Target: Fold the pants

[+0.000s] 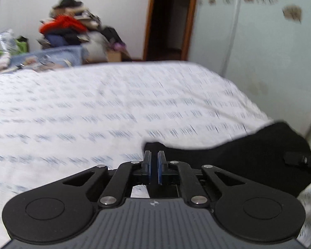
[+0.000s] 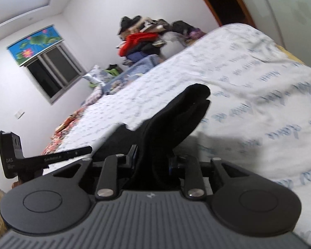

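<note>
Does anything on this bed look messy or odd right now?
The black pants are bunched in the right gripper and lifted off the printed sheet rather than lying flat. Otherwise nothing stands out.

open bedsheet [image 1: 93, 108] ahead, clothes pile [image 1: 70, 27] beyond far edge, wardrobe [image 1: 269, 47] right

The pants [image 2: 172, 128] lie bunched on the near edge of the bed [image 1: 114, 108], and a fold of them rises between the fingers of the right gripper [image 2: 152, 161]. In the left wrist view they stretch rightward from the left gripper [image 1: 154, 157]. Behind the bed a clothes pile [image 1: 72, 29] stands against the wall, left of the doorway [image 1: 170, 20]. A window [image 2: 51, 70] lies further left.
</note>
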The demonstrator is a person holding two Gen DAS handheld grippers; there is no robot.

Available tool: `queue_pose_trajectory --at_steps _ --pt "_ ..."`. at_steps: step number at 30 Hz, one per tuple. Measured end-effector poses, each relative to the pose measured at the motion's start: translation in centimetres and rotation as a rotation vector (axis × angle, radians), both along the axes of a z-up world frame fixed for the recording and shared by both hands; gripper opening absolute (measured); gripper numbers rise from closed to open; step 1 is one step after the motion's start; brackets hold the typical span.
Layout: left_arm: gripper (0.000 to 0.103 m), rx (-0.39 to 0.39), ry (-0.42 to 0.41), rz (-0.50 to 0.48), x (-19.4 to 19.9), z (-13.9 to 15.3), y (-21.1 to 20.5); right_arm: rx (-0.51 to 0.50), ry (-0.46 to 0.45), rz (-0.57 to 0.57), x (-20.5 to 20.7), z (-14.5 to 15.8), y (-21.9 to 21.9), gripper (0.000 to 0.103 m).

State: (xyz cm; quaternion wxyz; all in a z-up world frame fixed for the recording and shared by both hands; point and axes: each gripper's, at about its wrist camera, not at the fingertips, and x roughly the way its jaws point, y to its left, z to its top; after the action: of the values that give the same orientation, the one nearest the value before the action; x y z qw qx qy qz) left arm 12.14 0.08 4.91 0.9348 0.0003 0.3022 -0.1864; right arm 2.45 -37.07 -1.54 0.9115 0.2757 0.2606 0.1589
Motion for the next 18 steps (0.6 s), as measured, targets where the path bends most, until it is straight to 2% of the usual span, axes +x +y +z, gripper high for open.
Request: queue_pose_trajectory --at_steps 2,5,8,10,12,13,14,15,17,18 --pt "0.006 -0.002 0.002 0.001 0.4 1.1 1.4 0.017 -0.027 0.015 0.3 0.6 0.7 0.025" --pt "0.006 0.009 0.052 -0.005 1.0 0.9 2.1 0.012 -0.033 0.007 0.7 0.9 1.1 0.024" --pt "0.006 0.038 0.122 -0.051 0.9 -1.0 0.9 -0.009 0.026 -0.071 0.5 -0.4 -0.5 0.024" --pt "0.006 0.059 0.145 -0.097 0.7 -2.2 -0.7 -0.064 0.085 -0.135 0.2 -1.9 -1.6 0.026" --pt "0.006 0.078 0.163 -0.136 0.4 -3.1 -2.7 -0.136 0.171 -0.18 0.0 -3.5 -2.2 0.039" --pt "0.006 0.09 0.16 -0.161 0.2 -3.4 -3.7 -0.167 0.187 -0.206 -0.3 -3.9 -2.3 0.05" --pt "0.007 0.105 0.153 -0.184 0.1 -3.7 -4.8 -0.172 0.174 -0.229 -0.7 -3.6 -2.3 0.054" --pt "0.007 0.123 0.148 -0.199 0.1 -4.0 -5.9 -0.197 0.153 -0.264 -1.2 -3.0 -2.2 0.053" --pt "0.009 0.157 0.144 -0.205 0.2 -4.5 -8.1 -0.351 0.078 -0.36 -1.8 -0.9 -1.0 0.055" --pt "0.009 0.173 0.14 -0.21 0.3 -4.9 -9.1 -0.421 0.03 -0.368 -1.6 0.2 0.0 0.055"
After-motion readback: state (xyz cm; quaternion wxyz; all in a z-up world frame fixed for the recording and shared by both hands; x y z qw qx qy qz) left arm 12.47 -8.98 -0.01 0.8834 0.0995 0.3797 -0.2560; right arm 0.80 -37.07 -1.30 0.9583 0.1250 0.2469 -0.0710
